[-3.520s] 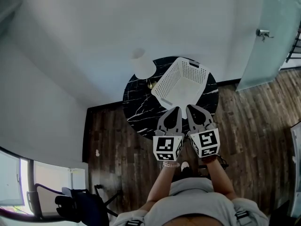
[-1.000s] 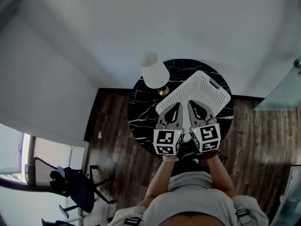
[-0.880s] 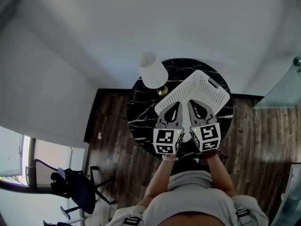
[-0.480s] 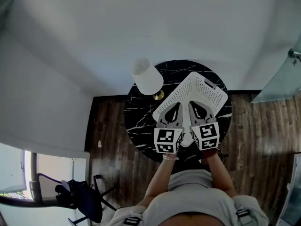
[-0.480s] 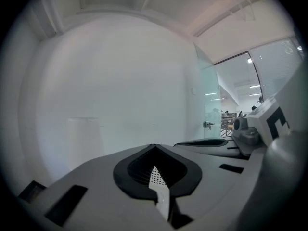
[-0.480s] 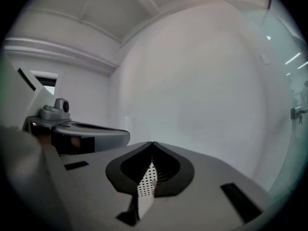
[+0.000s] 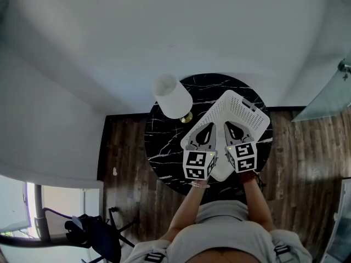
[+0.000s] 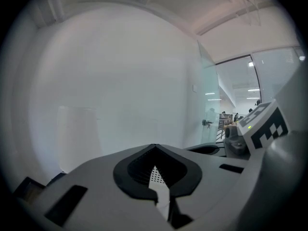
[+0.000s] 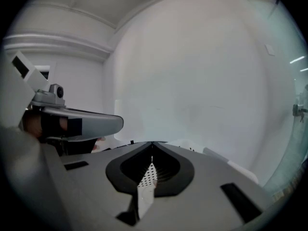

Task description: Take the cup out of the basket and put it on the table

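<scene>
Left tool (image 7: 207, 129), right tool (image 7: 232, 129) both closed tight, holding nothing, side by side over white perforated basket (image 7: 248, 106); basket's long axis near-left to far-right on surface (image 7: 164, 141); cup unseen.

White perforated basket (image 7: 241, 113), tilted, on the round black marble table (image 7: 164, 141)

White wall (image 7: 164, 26), dark wood floor (image 7: 123, 147), office chair (image 7: 96, 237), glass partition (image 7: 324, 98)

Round black marble table (image 7: 163, 142) with white basket (image 7: 248, 109) and lamp (image 7: 173, 96)
</scene>
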`<state>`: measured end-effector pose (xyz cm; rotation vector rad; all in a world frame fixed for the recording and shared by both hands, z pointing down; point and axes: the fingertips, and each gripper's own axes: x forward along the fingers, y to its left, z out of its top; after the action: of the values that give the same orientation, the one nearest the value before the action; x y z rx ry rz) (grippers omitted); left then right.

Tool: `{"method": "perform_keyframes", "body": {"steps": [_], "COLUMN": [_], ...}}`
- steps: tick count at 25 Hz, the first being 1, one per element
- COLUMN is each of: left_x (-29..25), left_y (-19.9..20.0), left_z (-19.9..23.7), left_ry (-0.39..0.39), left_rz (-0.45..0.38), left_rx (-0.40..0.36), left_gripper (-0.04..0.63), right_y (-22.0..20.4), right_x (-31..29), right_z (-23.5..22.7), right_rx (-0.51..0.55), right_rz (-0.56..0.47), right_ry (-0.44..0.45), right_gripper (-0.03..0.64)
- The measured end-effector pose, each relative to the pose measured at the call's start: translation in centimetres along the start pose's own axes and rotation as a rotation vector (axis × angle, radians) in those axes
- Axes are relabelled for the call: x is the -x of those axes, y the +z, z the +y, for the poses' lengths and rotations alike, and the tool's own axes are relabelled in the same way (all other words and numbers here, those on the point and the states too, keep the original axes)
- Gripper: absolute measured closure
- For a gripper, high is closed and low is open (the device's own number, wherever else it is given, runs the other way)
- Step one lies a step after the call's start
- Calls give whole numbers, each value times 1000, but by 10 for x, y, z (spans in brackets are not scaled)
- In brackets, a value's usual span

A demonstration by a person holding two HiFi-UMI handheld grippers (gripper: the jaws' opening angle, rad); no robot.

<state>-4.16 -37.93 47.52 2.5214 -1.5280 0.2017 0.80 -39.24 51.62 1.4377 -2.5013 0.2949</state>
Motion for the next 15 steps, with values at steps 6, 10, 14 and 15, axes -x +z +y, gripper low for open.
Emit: {"method": "perform_keyframes", "body": {"steps": [6, 10, 14, 15], "left_x": [-12, -23, -32, -34], "left_y": [-11, -17, -27, -29], "left_z": [19, 30, 37, 39], "left_ry": [-2, -6, -16, -17], "left_rz": [29, 40, 62, 68], "left_rx": [37, 63, 89, 95], "left_gripper": [591, 591, 591, 591], "right_y": [-27, -51, -64, -66], "right_x": [-31, -49, -58, -60], "right_z": [0, -1, -6, -7], "right_rx": [0, -26, -45, -49], "right_rz": [131, 251, 308, 315], "right_ry": [29, 71, 77, 72], "right_gripper": [606, 606, 606, 606]}}
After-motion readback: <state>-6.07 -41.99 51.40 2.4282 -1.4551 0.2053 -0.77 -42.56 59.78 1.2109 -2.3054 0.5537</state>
